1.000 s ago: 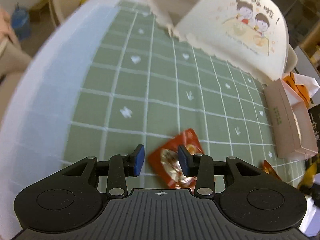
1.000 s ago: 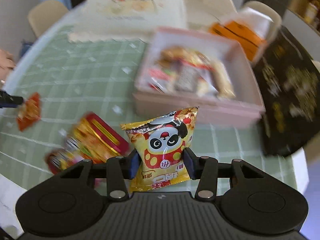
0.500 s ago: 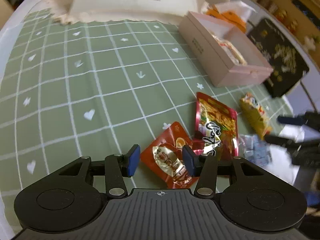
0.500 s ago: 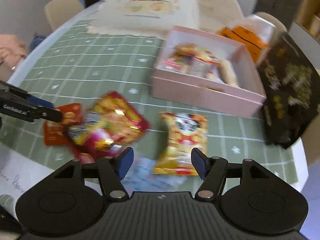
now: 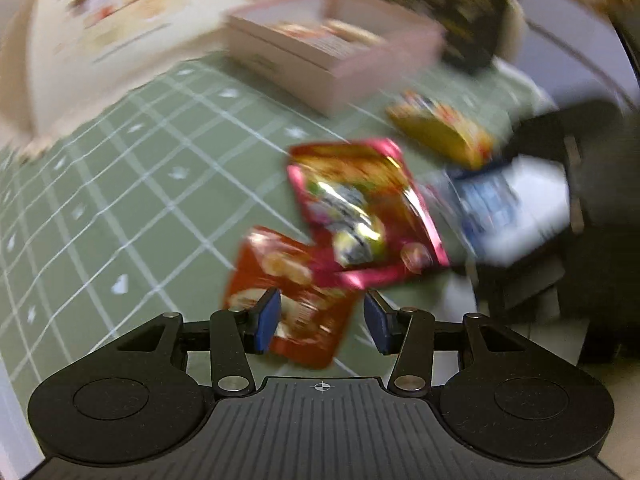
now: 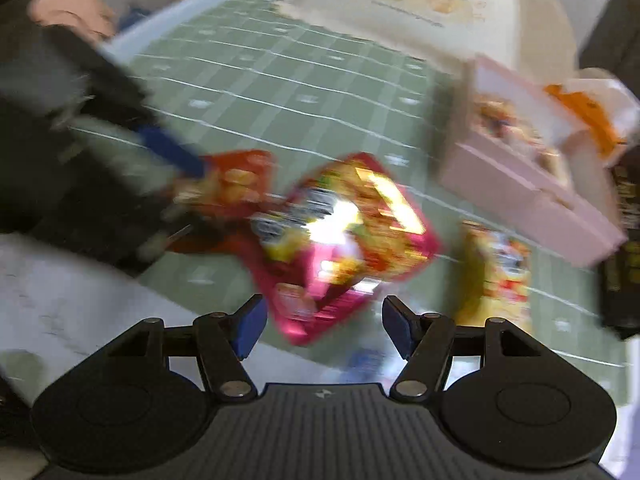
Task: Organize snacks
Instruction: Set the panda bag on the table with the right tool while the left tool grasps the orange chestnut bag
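My left gripper (image 5: 322, 320) is open over a small red-orange snack packet (image 5: 288, 300) that lies on the green checked cloth (image 5: 140, 200). A larger magenta snack bag (image 5: 360, 208) overlaps the packet's far corner. My right gripper (image 6: 324, 326) is open and empty, just in front of the magenta bag (image 6: 348, 236). The yellow panda snack bag (image 6: 498, 276) lies on the cloth to its right, also in the left wrist view (image 5: 440, 128). The pink box (image 6: 528, 168) holding several snacks stands beyond it, also in the left wrist view (image 5: 332, 52). Both views are blurred.
A cream cartoon-printed bag (image 5: 120, 32) stands at the back. A black patterned bag (image 6: 624, 240) lies right of the box. A blue-white packet (image 5: 488, 204) lies near the table edge. The left gripper (image 6: 172, 152) shows in the right wrist view.
My right gripper has let go of the yellow panda bag, which now lies on the cloth, and swung left toward the magenta bag. My left gripper has opened wider and turned right over the red packet.
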The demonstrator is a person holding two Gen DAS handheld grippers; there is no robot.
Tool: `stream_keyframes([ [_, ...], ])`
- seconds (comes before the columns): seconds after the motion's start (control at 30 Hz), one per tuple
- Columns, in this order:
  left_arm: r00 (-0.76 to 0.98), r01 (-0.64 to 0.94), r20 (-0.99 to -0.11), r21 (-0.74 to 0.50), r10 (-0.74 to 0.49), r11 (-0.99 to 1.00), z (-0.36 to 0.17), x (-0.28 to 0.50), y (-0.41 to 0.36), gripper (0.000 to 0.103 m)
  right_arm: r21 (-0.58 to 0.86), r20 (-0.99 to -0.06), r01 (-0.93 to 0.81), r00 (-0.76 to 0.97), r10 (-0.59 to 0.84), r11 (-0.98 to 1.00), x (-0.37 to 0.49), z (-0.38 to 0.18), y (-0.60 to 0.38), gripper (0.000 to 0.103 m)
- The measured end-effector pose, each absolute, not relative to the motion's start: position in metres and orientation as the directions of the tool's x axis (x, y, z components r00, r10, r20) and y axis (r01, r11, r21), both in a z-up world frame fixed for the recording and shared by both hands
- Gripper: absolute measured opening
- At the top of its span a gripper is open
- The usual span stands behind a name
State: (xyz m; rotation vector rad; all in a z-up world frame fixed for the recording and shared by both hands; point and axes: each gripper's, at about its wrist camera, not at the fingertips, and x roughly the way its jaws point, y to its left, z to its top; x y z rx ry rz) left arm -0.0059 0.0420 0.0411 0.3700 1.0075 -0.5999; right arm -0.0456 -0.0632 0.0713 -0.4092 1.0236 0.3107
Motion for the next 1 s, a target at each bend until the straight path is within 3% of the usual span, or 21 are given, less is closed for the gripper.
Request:
stream_keyframes([
  [0.1,0.423,0.671,-0.868,0.109,-0.259,0.733,0.036,-0.017,0.031,0.061,-0.167,-0.864,-0.353,0.501,0.035,0.921,-0.038,0.081,-0.084,0.064],
  [0.3,0.493,0.618,-0.849,0.187,-0.191,0.764,0.032,-0.008,0.035,0.061,-0.156,-0.848,-0.249,0.531,0.0,0.956,-0.037,0.097,-0.108,0.065],
  [0.4,0.488,0.593,-0.849,0.151,-0.204,0.791,0.033,-0.001,0.045,0.062,-0.152,-0.855,-0.224,0.518,-0.014,0.963,-0.04,0.097,-0.112,0.064],
  [0.53,0.423,0.613,-0.849,0.011,-0.316,0.79,0.037,0.002,0.057,0.079,-0.163,-0.86,-0.212,0.509,-0.034,0.964,-0.047,0.095,-0.112,0.065],
  [0.67,0.426,0.59,-0.822,-0.065,-0.379,0.805,0.044,0.002,0.071,0.072,-0.171,-0.855,-0.2,0.517,-0.044,0.965,-0.056,0.098,-0.114,0.065],
  [0.8,0.431,0.605,-0.839,-0.005,-0.332,0.796,0.045,0.008,0.078,0.072,-0.149,-0.861,-0.186,0.508,-0.035,0.971,-0.061,0.098,-0.12,0.066],
  [1.0,0.386,0.762,-0.853,0.081,-0.35,0.643,0.051,0.032,0.068,0.072,-0.128,-0.872,-0.201,0.489,-0.014,0.971,-0.068,0.092,-0.118,0.067],
])
